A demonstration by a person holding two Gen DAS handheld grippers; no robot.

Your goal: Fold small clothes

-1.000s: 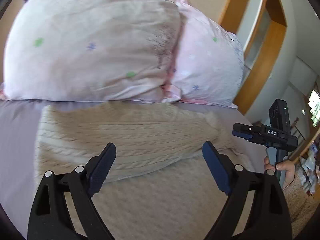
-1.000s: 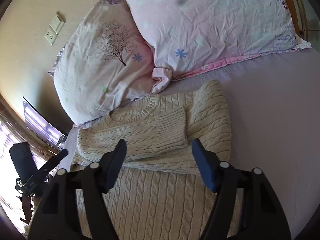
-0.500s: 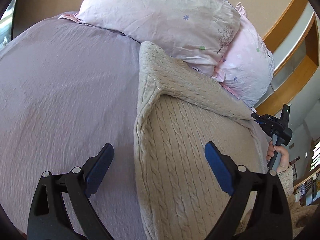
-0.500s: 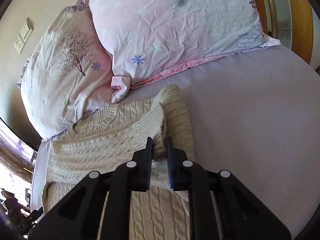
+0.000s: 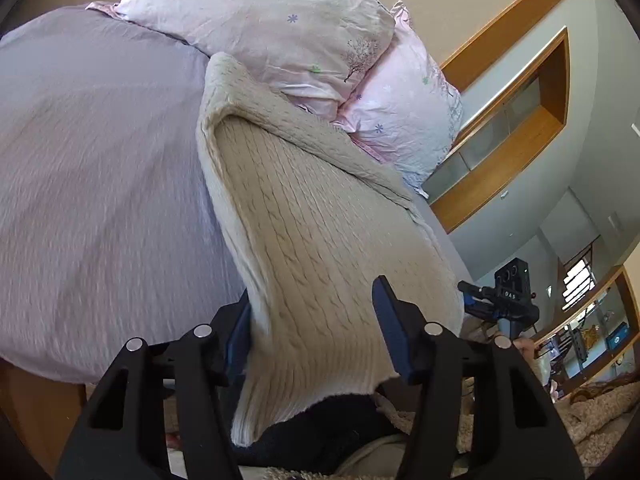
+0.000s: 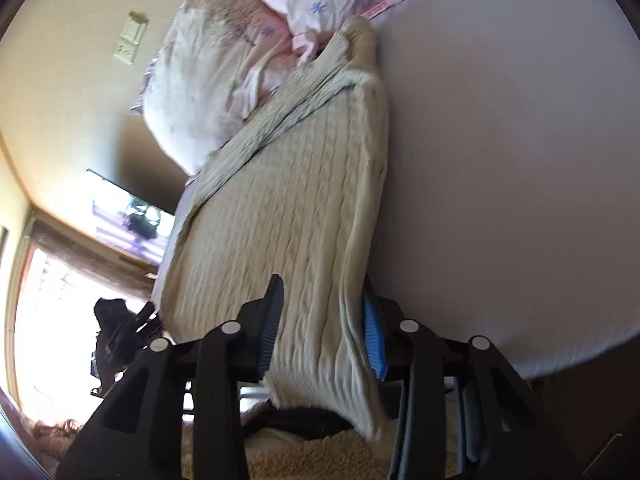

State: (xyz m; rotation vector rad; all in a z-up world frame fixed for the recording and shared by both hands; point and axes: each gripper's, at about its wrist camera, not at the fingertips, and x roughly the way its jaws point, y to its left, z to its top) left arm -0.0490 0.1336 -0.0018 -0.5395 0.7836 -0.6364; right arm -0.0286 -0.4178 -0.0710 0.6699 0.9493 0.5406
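A cream cable-knit sweater (image 5: pixel 312 216) lies lengthwise on the lilac bed, sleeves folded in, its hem hanging over the near edge. It also shows in the right wrist view (image 6: pixel 288 208). My left gripper (image 5: pixel 316 332) is open, its jaws set either side of the sweater's left hem corner. My right gripper (image 6: pixel 324 328) is open, its jaws set either side of the right hem corner. The cloth drapes between both pairs of jaws; neither pair is closed on it. The right gripper also shows in the left wrist view (image 5: pixel 500 300).
Two pink floral pillows (image 5: pixel 280 20) lie at the head of the bed, touching the sweater's collar end. The lilac sheet (image 5: pixel 88 184) spreads to the left and also shows to the right in the right wrist view (image 6: pixel 512 168). A fluffy beige rug (image 6: pixel 320 456) lies below the bed edge.
Both grippers drew back from the sweater's upper part to its hem at the bed's near edge. The right gripper, shut half a second ago, has opened. The left jaws have narrowed.
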